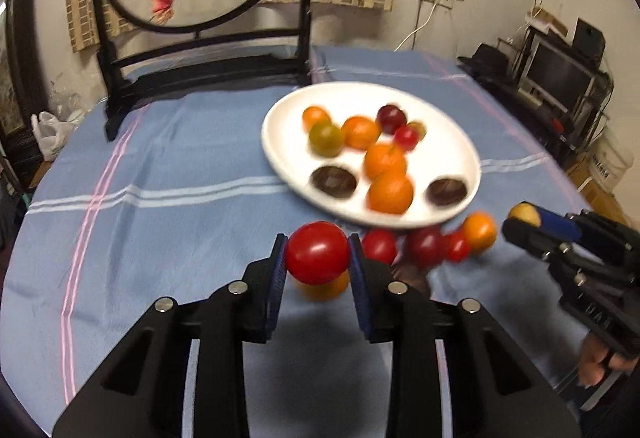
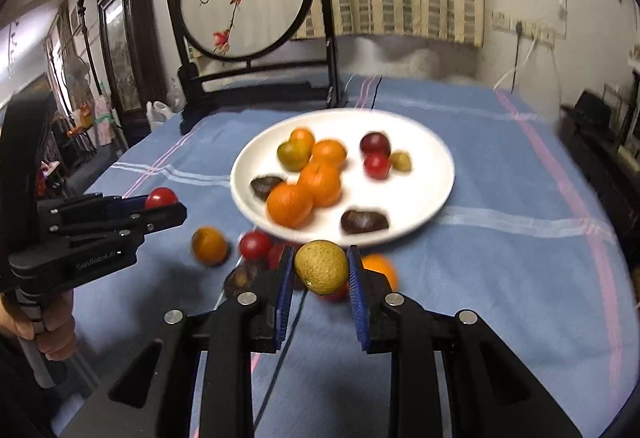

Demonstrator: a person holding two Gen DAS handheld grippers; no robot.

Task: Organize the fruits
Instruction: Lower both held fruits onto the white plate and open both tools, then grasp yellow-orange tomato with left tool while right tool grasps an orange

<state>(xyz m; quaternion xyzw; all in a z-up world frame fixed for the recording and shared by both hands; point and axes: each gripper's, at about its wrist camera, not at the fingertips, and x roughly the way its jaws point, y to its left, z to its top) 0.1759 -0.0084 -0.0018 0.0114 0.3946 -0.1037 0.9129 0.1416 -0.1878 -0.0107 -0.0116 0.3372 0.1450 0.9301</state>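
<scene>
Left wrist view, left claw [image 1: 317, 258]: clenched on a red tomato [image 1: 317, 253], held clear above the blue cloth of the desk [image 1: 168, 165], just short of the white plate [image 1: 280, 141].
Left wrist view, plate: holds several oranges, a green fruit, dark red and small red fruits, and two dark brown pieces.
Left wrist view, loose fruit: a small group lies on the cloth beside the plate's near rim, red ones and an orange one [image 1: 479, 230]; another orange fruit sits under the held tomato.
Left wrist view, right claw [image 1: 532, 217]: at the right edge, pinching a yellowish fruit [image 1: 522, 213].
Right wrist view, right claw [image 2: 320, 270]: gripping that yellow-green fruit [image 2: 321, 266] between its blue pads, near the plate's [image 2: 432, 165] front edge.
Right wrist view, left claw [image 2: 168, 203]: at the left, with the red tomato [image 2: 161, 197] at its tips.
Right wrist view, loose fruit: an orange one [image 2: 209, 245], a red one [image 2: 255, 244] and others partly hidden behind the claw lie off the plate.
Progress: judged past halfway; most fruit is plated, two pieces are in carry, and several loose ones remain to collect.
</scene>
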